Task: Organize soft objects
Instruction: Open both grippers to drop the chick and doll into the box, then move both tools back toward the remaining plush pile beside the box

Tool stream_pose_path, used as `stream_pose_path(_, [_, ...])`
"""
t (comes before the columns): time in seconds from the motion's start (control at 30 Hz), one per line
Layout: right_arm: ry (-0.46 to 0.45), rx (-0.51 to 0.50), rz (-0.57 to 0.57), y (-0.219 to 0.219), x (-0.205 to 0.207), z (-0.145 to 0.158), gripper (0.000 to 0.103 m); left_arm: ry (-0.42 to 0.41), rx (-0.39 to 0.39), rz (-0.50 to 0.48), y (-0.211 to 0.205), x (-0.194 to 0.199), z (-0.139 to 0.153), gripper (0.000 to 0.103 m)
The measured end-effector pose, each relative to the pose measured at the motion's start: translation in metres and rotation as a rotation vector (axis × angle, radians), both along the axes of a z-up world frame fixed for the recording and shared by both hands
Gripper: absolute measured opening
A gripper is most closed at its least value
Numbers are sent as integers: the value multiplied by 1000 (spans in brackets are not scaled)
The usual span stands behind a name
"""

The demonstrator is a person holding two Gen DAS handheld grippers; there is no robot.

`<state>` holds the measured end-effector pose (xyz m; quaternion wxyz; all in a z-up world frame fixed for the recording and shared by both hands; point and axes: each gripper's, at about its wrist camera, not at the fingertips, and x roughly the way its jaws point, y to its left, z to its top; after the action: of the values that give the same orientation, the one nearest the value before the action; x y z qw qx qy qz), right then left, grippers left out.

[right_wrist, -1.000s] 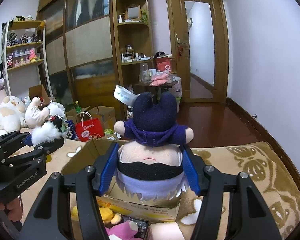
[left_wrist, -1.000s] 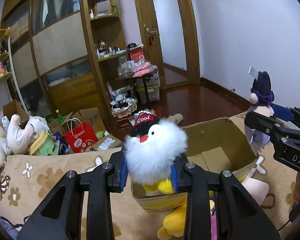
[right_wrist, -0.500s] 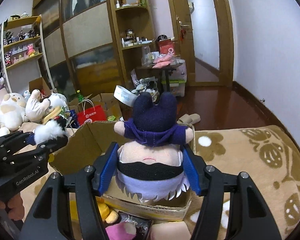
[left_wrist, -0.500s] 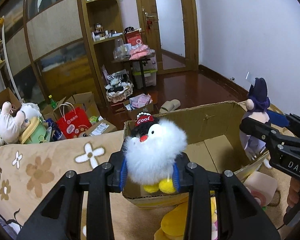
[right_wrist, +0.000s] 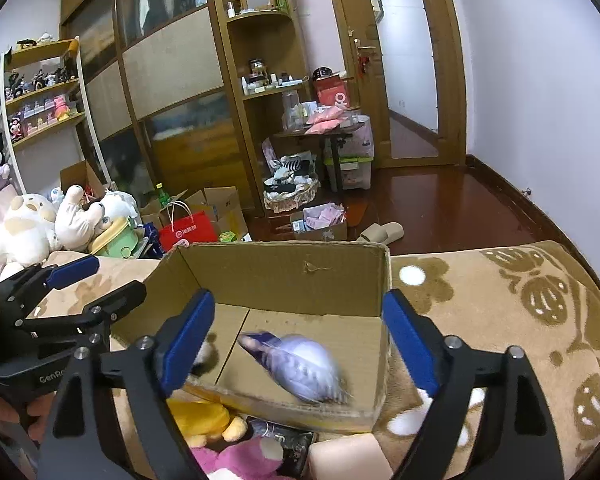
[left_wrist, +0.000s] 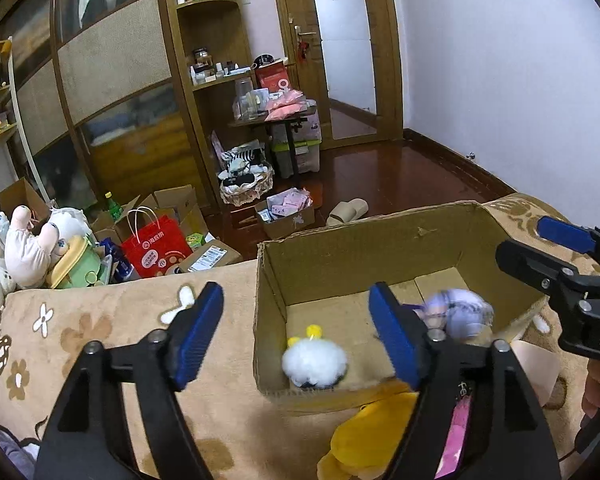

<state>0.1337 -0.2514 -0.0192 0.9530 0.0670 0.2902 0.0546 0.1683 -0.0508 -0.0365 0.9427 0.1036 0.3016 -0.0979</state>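
An open cardboard box (left_wrist: pixel 380 240) (right_wrist: pixel 284 268) sits on a tan flowered blanket. My left gripper (left_wrist: pixel 296 332) is open above the box's near left corner. The white fluffy toy (left_wrist: pixel 314 362) is blurred, inside the box near its front wall. My right gripper (right_wrist: pixel 296 340) is open above the box; it also shows in the left wrist view (left_wrist: pixel 556 248). The purple plush doll (right_wrist: pixel 296 366) (left_wrist: pixel 456 314) is blurred and tipped over inside the box. The left gripper also shows in the right wrist view (right_wrist: pixel 84 284).
A yellow plush (left_wrist: pixel 372 436) (right_wrist: pixel 200 416), a pink plush (right_wrist: pixel 236 460) and a peach-coloured soft object (left_wrist: pixel 536 364) lie in front of the box. Several large plush toys (right_wrist: pixel 40 224) sit at the left. A red bag (left_wrist: pixel 156 246) and boxes stand on the floor.
Both grippers have opened and let go. The white fluffy toy and the purple doll have dropped into the box. Both grippers now sit closer over the box.
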Motion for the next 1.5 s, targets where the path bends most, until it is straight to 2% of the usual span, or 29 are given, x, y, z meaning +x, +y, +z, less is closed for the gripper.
stream_pose_path(0.2, [-17,-15,-17,-1,-11,9,101,-3,19,20,2,-5,5,93])
stream_pose_path(0.27, [-22,-21,-24,-1,-16,13,101,-8,32,24,1,-9,7,96])
stream_pose_path(0.57, [-34,-19,-61,-8,-42,31,101,2,21,26,6,-30,17,98])
stream_pose_path(1.0, [19,-37,-109,-23,-91,46,101,59,-10,45,29,-64,33,98])
stream_pose_path(1.3, [98,-26,-135,-27,-121,34,101,132,-30,57,44,-87,34,98])
stream_pose_path(1.5, [123,-36,-118,-19,-131,28,101,151,-30,46,45,-99,32,98])
